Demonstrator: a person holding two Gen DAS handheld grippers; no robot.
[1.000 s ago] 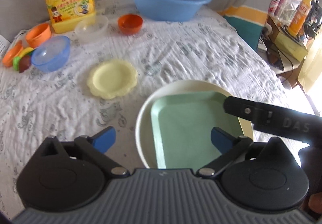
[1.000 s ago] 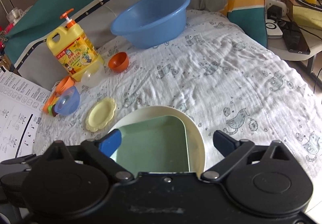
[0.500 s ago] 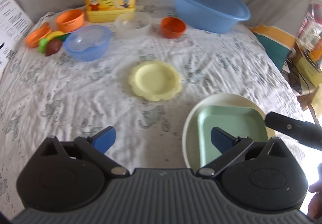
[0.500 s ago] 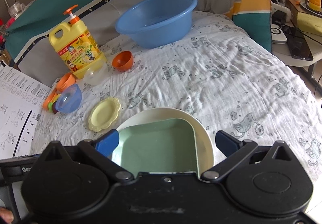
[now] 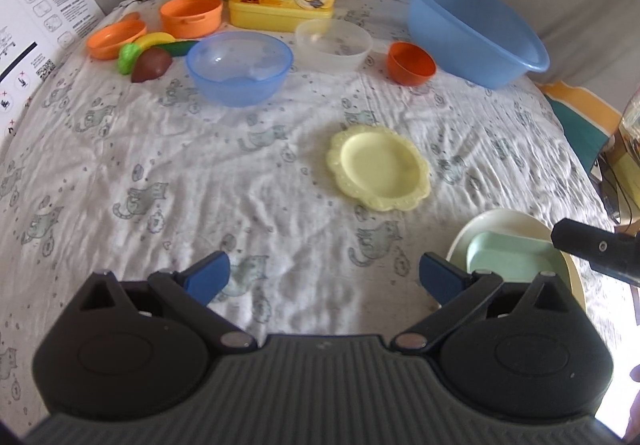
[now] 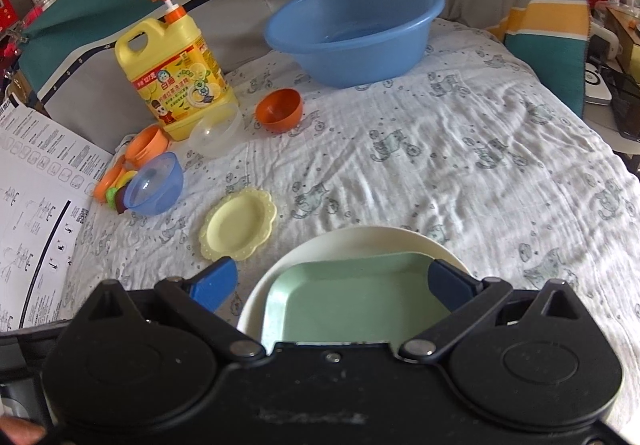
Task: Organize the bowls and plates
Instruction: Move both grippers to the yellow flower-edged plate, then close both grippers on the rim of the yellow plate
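A white cloth (image 5: 160, 173) printed with small grey cats is spread over the work surface, with grey fabric and a teal band seen behind it. Along the far edge a yellow detergent jug (image 6: 176, 73) is stood, with a large blue basin (image 6: 352, 33) to its right. In front of the jug a clear bowl (image 5: 334, 45), a small orange bowl (image 5: 410, 63) and a translucent blue bowl (image 5: 239, 67) are set apart from one another. At the far left an orange cup (image 5: 191, 15), an orange dish (image 5: 116, 41) and some toy fruit (image 5: 150, 59) are clustered, beside a printed sheet (image 5: 32, 13). A scalloped yellow plate (image 5: 378, 167) is laid alone near the middle of the cloth. At the near right a square green plate (image 6: 356, 301) is nested inside a round cream plate (image 6: 360, 241). The left gripper (image 5: 324, 277) is held over bare cloth with its jaws wide apart and nothing between them. The right gripper (image 6: 332, 283) is held spread wide over the stacked plates, its blue fingertips (image 6: 212, 283) not closed on anything; whether the right fingertip touches the green plate cannot be told.
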